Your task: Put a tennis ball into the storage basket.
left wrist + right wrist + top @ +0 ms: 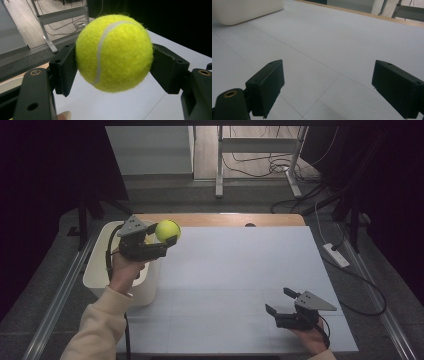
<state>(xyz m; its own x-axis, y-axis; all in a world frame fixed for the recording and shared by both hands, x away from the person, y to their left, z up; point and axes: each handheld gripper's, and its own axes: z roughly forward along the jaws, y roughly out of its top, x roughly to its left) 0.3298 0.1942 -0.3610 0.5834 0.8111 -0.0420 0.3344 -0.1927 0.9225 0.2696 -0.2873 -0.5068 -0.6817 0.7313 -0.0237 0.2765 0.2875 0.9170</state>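
A yellow tennis ball (167, 230) is held in the air at the table's left, just right of the white bin (97, 270). My left gripper (164, 237) is shut on it; in the left gripper view the ball (114, 53) sits squeezed between both black pads (63, 70). Near the front right of the table my right gripper (278, 301) stands open. In the right gripper view its jaws are wide apart, with only bare white tabletop (319, 50) between them.
The white bin stands at the table's left edge, and its corner (244, 10) appears far off in the right gripper view. A wooden strip (225, 219) runs along the table's far edge. Beyond it are desk legs and cables (260, 165) on the floor.
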